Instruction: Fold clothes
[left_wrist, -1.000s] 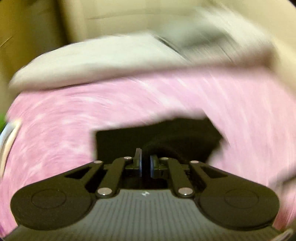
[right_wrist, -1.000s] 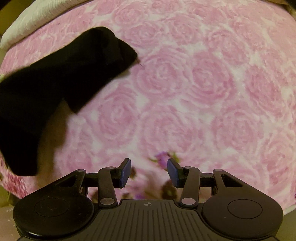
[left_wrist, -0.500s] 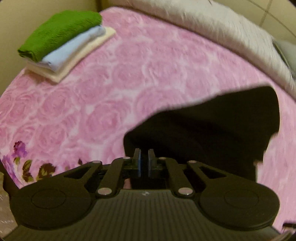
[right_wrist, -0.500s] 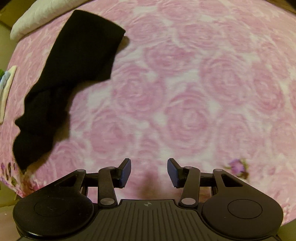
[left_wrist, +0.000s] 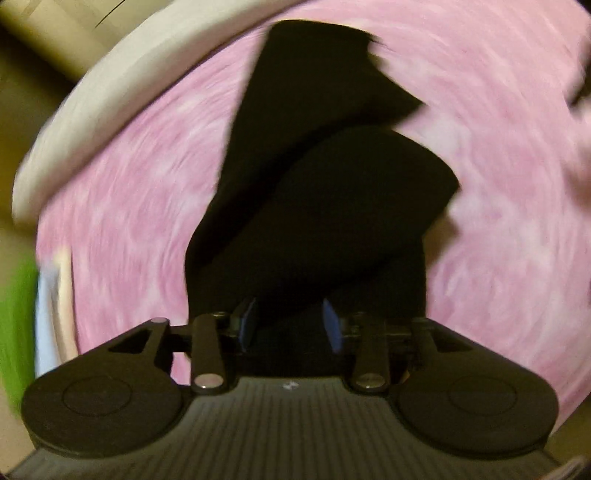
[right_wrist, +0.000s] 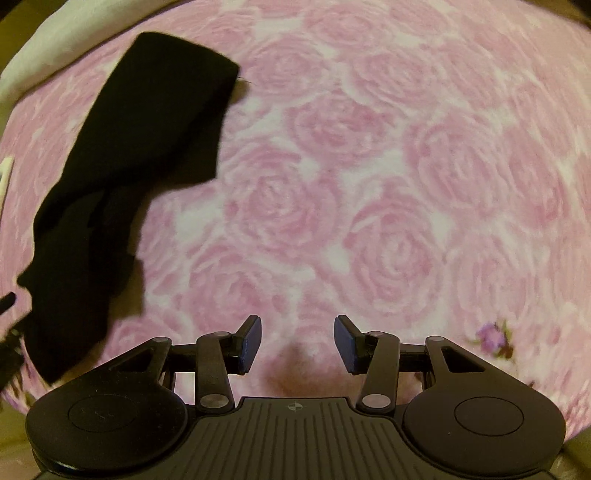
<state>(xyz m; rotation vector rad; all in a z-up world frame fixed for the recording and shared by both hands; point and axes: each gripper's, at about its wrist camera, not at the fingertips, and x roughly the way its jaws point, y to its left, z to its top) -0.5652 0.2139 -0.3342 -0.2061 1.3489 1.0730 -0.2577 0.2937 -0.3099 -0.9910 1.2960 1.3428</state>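
A black garment (left_wrist: 325, 206) lies twisted and partly doubled over on the pink rose-patterned bedspread (left_wrist: 140, 206). My left gripper (left_wrist: 290, 325) is open, its blue pads apart, with the near end of the garment just ahead of and between them. The left wrist view is motion-blurred. In the right wrist view the same garment (right_wrist: 122, 184) stretches along the left side. My right gripper (right_wrist: 297, 343) is open and empty, low over bare bedspread (right_wrist: 369, 184), to the right of the garment.
A white pillow or bedding roll (left_wrist: 122, 85) lies along the far edge of the bed. A stack of folded green, light blue and cream cloths (left_wrist: 33, 325) sits at the left edge in the left wrist view.
My left gripper was shut on the black garment and has opened. The left view has swung round. My right gripper has stayed open and has drifted slightly.
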